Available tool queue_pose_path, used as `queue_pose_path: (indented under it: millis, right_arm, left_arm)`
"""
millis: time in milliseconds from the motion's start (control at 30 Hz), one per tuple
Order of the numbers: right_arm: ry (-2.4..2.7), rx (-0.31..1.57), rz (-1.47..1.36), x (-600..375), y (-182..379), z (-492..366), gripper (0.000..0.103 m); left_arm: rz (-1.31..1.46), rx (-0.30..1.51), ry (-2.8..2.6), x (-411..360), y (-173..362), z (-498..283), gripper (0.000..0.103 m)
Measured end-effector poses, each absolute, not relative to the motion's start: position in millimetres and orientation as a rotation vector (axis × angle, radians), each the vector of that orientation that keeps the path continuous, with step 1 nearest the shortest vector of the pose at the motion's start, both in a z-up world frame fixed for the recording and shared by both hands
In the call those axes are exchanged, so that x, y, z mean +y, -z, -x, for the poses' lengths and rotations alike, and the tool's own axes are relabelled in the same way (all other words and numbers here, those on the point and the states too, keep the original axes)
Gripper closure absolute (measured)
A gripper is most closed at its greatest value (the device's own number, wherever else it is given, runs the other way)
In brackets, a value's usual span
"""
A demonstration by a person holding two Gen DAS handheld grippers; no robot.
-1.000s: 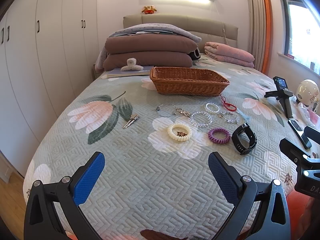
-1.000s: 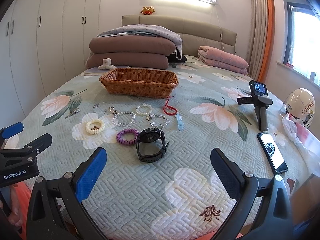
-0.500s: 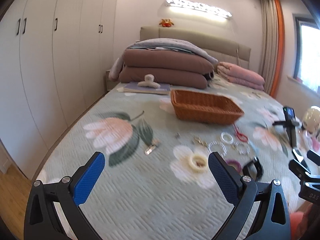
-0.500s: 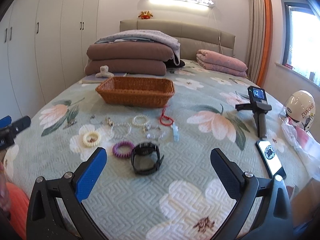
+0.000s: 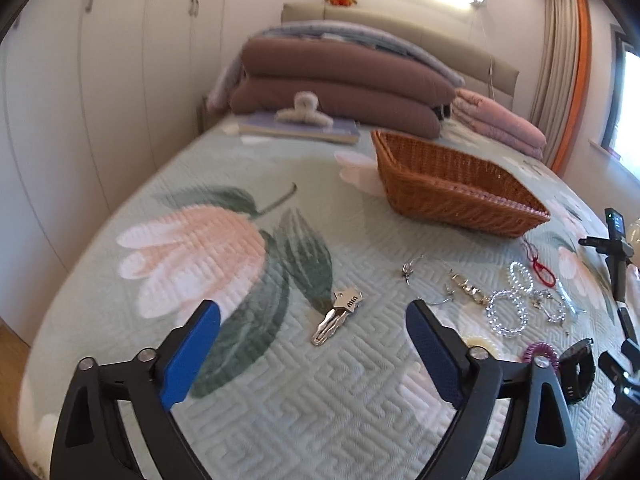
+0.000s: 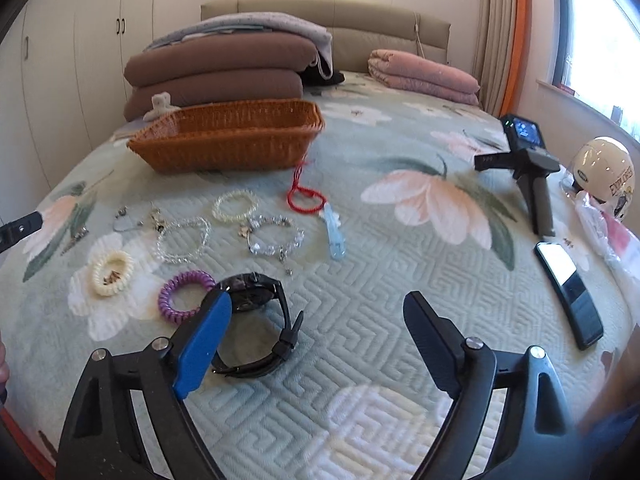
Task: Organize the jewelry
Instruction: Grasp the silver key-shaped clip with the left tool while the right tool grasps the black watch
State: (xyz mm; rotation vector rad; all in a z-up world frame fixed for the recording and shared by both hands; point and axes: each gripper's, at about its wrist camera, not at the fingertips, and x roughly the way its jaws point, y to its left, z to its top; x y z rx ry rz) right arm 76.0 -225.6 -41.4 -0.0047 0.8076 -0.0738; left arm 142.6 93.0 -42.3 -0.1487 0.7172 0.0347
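jewelry is lying scattered on the bed [image 5: 248, 368], in a band just near of the wicker basket [image 6: 228, 140], which is sitting toward the far middle and looking empty from here. since a second ago both grippers are coming in lower and closer. the left gripper [image 5: 312, 340] is now framing the silver hair clip [image 5: 338, 314], off to the left of the rest; its jaws have just been closing a little, are gaping wide and are touching nothing. the right gripper [image 6: 316, 330] is lining up on the black watch [image 6: 260, 320], which is lying partly behind its left finger; its jaws have likewise been narrowing slightly, with nothing gripped. that is reading as two first pick-ups starting, with no piece in the basket yet. the purple coil band [image 6: 184, 296], cream coil band [image 6: 113, 267], clear bead bracelet [image 6: 182, 240] and red cord [image 6: 305, 196] are waiting beyond. the helmet [image 6: 606, 174] at the right is reading "explorer"; the clip's stamped letters are too blurred to read.
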Motion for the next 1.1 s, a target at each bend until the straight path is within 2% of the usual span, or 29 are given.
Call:
queue_pose_path:
  millis: [133,200,233,267,400,633,800,867,933,1100]
  right_arm:
    - [0.071,0.836,0.002,-229,54,-80,0.017]
    - [0.067,0.85,-0.011,-231,58,-84,0.025]
    - [0.063,0.86,-0.015,-232,60,-86,0.032]
    - [0.058,0.866,-0.017,-232,63,-89,0.037]
    - [0.041,0.885,-0.023,-230,70,-93,0.04]
    - [0.025,0.908,-0.02,-223,78,-100,0.054]
    - [0.028,0.911,-0.016,-221,78,-105,0.068]
    - [0.021,0.908,-0.001,-218,78,-105,0.079]
    - [0.018,0.903,0.021,-213,78,-104,0.083]
    - [0.016,0.897,0.003,-214,75,-104,0.087]
  left_arm:
    - [0.14,0.819,0.056,88,63,-166,0.027]
    - [0.12,0.871,0.068,84,71,-175,0.039]
    - [0.118,0.886,0.079,82,74,-179,0.045]
    - [0.116,0.896,0.085,81,76,-181,0.046]
    - [0.11,0.919,0.087,81,82,-189,0.05]
    - [0.09,0.931,0.103,77,86,-195,0.051]
    - [0.075,0.919,0.116,73,84,-192,0.072]
    - [0.06,0.912,0.117,70,83,-191,0.086]
    - [0.042,0.904,0.112,67,82,-190,0.09]
    - [0.031,0.887,0.109,65,79,-187,0.09]
